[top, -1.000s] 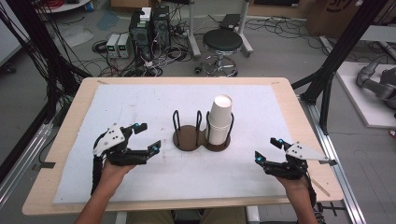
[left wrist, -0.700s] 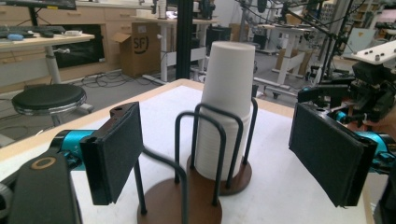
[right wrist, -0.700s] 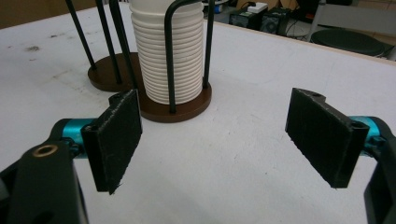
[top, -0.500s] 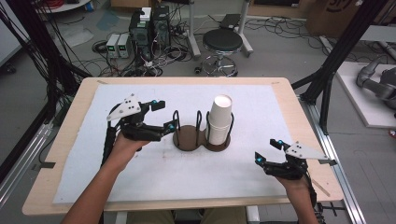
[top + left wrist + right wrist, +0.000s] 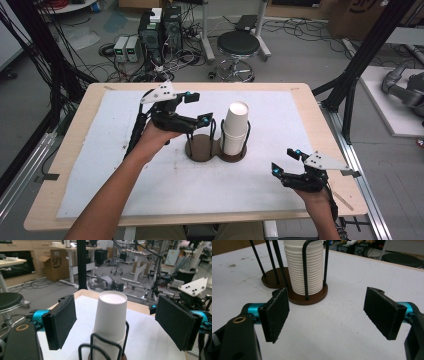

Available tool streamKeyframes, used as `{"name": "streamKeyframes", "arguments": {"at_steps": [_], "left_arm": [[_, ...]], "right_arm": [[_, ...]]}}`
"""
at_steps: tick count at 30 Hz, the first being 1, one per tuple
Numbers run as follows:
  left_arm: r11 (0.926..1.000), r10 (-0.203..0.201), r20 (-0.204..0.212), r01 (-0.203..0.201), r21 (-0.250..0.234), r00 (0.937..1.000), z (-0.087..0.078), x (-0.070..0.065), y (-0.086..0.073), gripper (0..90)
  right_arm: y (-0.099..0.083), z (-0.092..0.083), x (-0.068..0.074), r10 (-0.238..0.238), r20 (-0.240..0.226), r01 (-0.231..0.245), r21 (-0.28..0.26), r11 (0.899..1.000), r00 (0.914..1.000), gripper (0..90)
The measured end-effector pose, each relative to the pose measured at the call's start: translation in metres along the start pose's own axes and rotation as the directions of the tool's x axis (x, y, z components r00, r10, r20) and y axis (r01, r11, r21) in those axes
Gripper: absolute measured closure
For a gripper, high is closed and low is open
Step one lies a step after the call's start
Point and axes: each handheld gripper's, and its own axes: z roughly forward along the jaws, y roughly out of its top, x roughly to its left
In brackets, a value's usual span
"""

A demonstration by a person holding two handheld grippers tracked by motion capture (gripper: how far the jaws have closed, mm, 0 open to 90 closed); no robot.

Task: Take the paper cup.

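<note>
Ahead, cup stack point(image 5: 110, 315) caged by wire holder point(image 5: 105, 346), left gripper point(image 5: 196, 108) beside.

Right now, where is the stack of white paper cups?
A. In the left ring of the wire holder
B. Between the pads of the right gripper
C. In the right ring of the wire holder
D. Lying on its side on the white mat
C: in the high view the stack of white paper cups stands upright in the right ring of the wire holder; the left ring is empty.

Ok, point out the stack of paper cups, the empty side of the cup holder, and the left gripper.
stack of paper cups point(image 5: 236, 125), high view, side wall.
empty holder side point(image 5: 201, 148), high view, brown base.
left gripper point(image 5: 197, 108), high view, between its fingertips.
</note>
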Motion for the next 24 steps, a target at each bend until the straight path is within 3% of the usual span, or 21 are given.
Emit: {"name": "streamKeyframes", "arguments": {"at_steps": [6, 17, 24], "left_arm": [[1.0, 0.001, 0.016, -0.002, 0.005, 0.9999, 0.025, 0.0, 0.008, 16.9], [0.9968, -0.022, 0.004, 0.021, 0.077, 0.9998, 0.066, 0.0, -0.007, 16.9], [0.994, -0.034, -0.008, 0.034, 0.104, 0.9994, 0.082, 0.002, -0.015, 17.1]], "right_arm": [[0.001, 0.0, 0.0, 0.003, -0.004, -0.003, -0.006, 1.0, 1.0, 21.0], [0.0, -0.001, -0.002, 0.017, -0.017, -0.017, -0.012, 1.0, 0.9997, 21.0], [0.0, 0.001, 0.0, 0.012, -0.032, -0.012, -0.01, 1.0, 0.9994, 21.0]]}}
